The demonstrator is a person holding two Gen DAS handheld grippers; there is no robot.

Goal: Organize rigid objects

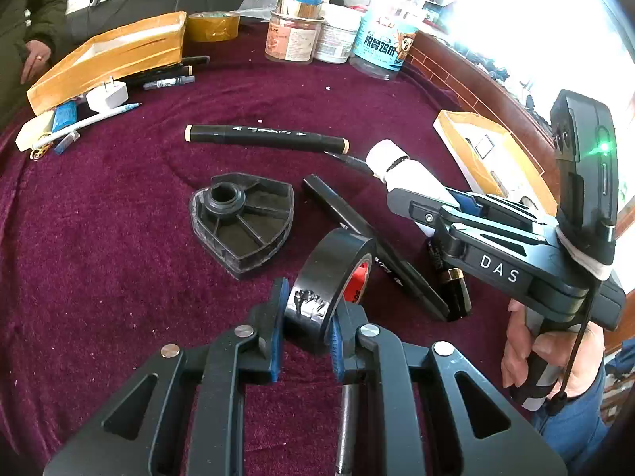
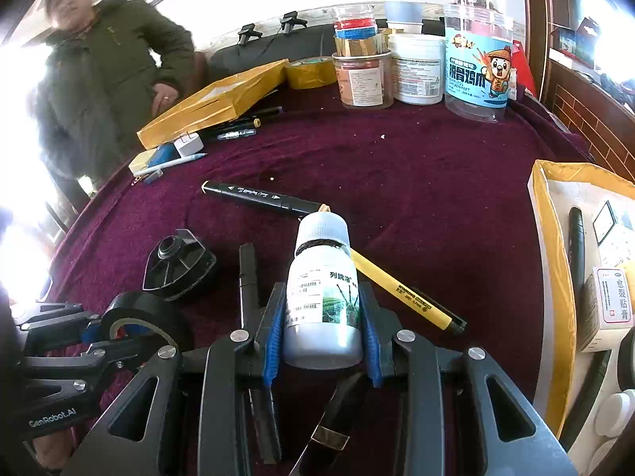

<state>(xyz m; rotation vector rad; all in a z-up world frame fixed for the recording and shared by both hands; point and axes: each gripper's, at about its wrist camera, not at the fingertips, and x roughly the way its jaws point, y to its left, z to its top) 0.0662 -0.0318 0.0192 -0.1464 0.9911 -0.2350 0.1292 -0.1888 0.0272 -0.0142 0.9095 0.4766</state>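
Mid-pick step: my left gripper [image 1: 307, 331] clamps the black tape roll [image 1: 331, 277] at lower centre; my right gripper [image 2: 322, 331] grips the white bottle [image 2: 322, 297]. Next, I judge, carry both to the yellow box [image 2: 555, 297] at right.

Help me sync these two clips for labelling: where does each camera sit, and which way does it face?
Left wrist: on the left tongs, looking down along them at the black tape roll they clamp; the right tongs and the hand holding them show.
Right wrist: on the right tongs, looking down at the white bottle they clamp; the left tongs show.
Shared: tape roll, bottle, black marker, maroon cloth.
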